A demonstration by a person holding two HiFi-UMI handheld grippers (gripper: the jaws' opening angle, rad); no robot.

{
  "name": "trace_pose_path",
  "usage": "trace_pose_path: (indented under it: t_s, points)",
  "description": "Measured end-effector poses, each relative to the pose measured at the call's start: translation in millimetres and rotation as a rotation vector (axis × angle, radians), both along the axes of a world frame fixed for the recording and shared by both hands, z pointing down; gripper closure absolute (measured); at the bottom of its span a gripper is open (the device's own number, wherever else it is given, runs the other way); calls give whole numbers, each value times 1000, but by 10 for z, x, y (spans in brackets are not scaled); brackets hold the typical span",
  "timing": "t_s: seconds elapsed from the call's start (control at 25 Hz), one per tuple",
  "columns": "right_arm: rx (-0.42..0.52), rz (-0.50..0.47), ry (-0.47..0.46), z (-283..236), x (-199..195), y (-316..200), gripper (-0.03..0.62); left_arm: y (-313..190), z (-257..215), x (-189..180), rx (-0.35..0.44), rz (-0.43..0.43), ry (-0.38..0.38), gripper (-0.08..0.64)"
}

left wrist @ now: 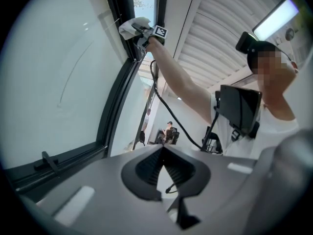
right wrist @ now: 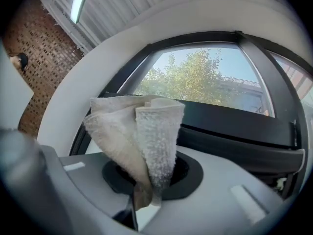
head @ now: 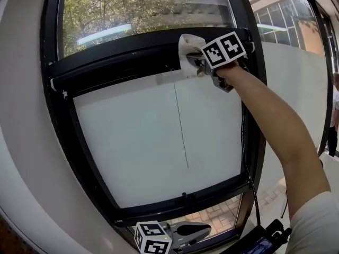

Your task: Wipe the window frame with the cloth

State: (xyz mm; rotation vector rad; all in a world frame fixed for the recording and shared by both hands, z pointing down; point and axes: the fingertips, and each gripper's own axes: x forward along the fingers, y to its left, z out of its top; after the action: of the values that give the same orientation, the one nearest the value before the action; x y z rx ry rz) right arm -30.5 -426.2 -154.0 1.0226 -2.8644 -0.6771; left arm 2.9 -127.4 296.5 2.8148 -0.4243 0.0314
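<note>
The white terry cloth (head: 188, 51) is pressing against the black horizontal bar of the window frame (head: 111, 65), near the bar's right end, just left of the frame's right upright; the right gripper (head: 199, 63) is pinching it, jaws closed on the cloth's lower folds, so that the bunched cloth (right wrist: 139, 141) is standing up out of the jaws (right wrist: 146, 192) in the right gripper view, with the frame's bar (right wrist: 234, 129) lying just behind it; the person's bare right arm (head: 275, 126) is reaching up and left to that spot, the marker cube (head: 223, 50) riding above the hand; below the bar the white lower pane (head: 143, 142) is filling the frame, and above it green trees (head: 132, 7) are showing through the glass; the left gripper (head: 193, 230) is hanging low by the frame's bottom edge, well apart from the cloth, its ribbed jaws meeting at the tips with nothing between them (left wrist: 164, 168).
</note>
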Motion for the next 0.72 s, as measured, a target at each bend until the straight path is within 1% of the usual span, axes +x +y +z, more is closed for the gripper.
trace_pose_path:
  t_s: [0.12,0.28,0.36,0.44,0.48,0.52,0.56,0.64,0.68,0.72]
  points:
    - [-10,65,5,0,667,-252,515,-111,20,240,1,22,0,538]
    - [-12,155,18,28,1437,-568,515,-292,61,485,1,24,4,540]
    - [-2,231,43,22,1842,-740,515,-372,99,612,-6,26,5,538]
    - [31,346,92,15,2274,-922,515,-432,153,728,-26,34,-10,538]
    - [79,427,133,-12,2489,-988,515,-466,169,777,-36,35,-16,538]
    - [165,525,186,-72,2675,-1003,515,-505,178,814,-42,34,-18,538]
    - [290,635,252,-159,2808,-953,515,-542,188,835,-45,31,-17,538]
    - [597,870,410,-329,2925,-741,517,-591,224,854,-49,26,-16,538]
    - [718,953,489,-351,2923,-671,517,-605,247,866,-50,24,-15,540]
    - [782,989,564,-298,2888,-680,518,-621,263,883,-49,22,-11,538]
